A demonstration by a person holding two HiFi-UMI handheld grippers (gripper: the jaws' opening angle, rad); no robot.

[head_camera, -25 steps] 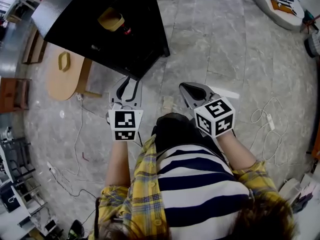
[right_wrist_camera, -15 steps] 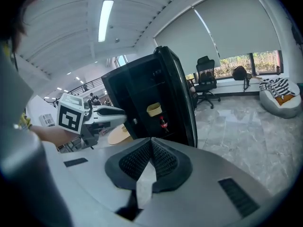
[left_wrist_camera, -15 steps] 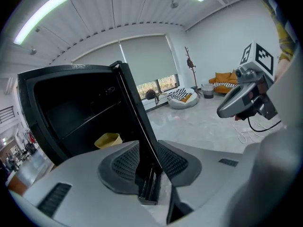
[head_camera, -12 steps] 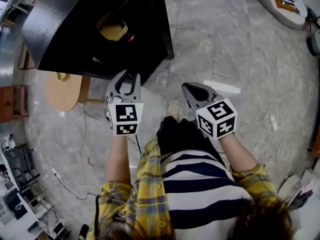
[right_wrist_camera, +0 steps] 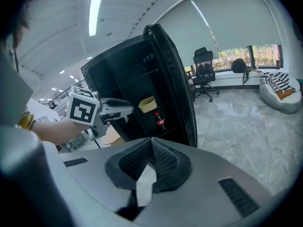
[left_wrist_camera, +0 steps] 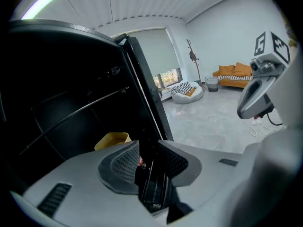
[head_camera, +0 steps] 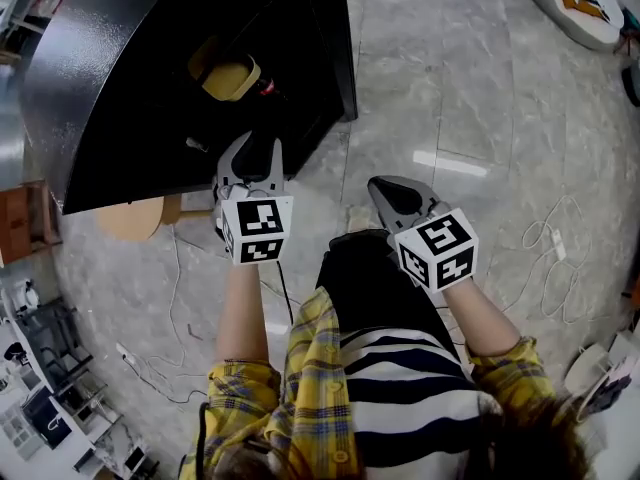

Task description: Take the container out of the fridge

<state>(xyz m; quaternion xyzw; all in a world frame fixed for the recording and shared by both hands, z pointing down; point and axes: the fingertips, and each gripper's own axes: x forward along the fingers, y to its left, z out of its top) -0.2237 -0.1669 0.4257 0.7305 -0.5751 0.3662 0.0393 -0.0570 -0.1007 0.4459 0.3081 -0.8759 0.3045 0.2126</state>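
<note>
Inside the open black fridge (head_camera: 130,88), the yellow container (head_camera: 228,76) sits on a shelf. Left tool (head_camera: 253,150), jaws apart and empty, points into the fridge; right tool (head_camera: 385,190), jaws closed on nothing, hangs above the floor (head_camera: 450,88).

You stand in an office-type lounge: grey stone-tile floor (head_camera: 450,78), roller blinds (right_wrist_camera: 236,18) over wide windows, office chair (right_wrist_camera: 203,65), orange sofa (left_wrist_camera: 234,74), striped beanbag (right_wrist_camera: 279,86), ceiling strip lights (right_wrist_camera: 95,11), loose cables (head_camera: 545,238) trailing underfoot.
</note>
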